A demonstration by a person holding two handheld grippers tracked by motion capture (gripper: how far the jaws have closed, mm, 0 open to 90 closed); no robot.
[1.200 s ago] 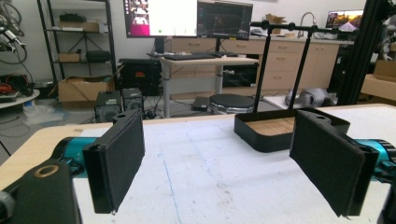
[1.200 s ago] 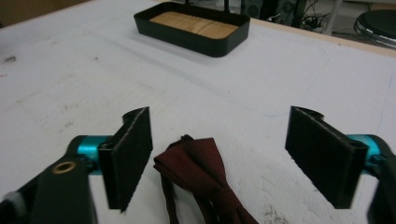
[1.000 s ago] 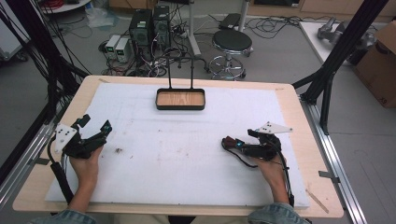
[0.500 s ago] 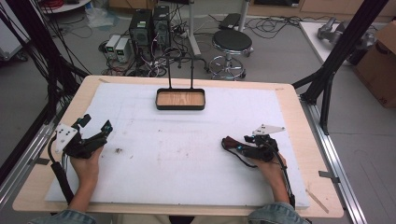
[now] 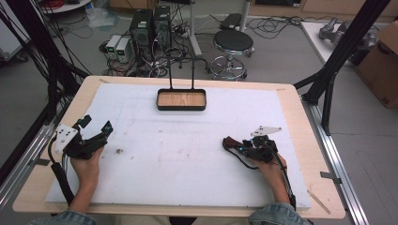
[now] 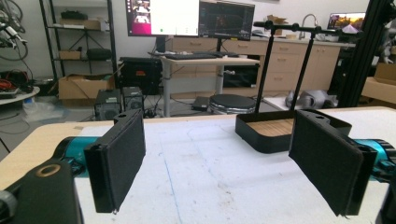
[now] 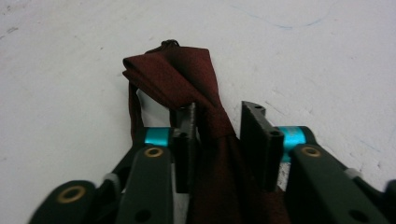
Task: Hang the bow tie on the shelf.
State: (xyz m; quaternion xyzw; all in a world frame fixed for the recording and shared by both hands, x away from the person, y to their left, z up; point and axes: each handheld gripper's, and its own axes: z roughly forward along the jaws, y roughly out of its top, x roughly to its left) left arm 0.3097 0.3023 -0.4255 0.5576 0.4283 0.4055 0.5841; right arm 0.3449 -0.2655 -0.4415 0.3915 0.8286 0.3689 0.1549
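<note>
From the high view I see my left gripper [image 5: 96, 132] at the table's [image 5: 291, 101] near left and my right gripper [image 5: 233, 144] near right, a tray [image 5: 181, 100] far centre. In the left gripper view, my jaws stand wide apart. In the right gripper view, my jaws clamp a dark red tie [image 7: 187, 74] over the white mat [image 7: 70, 70].
</note>
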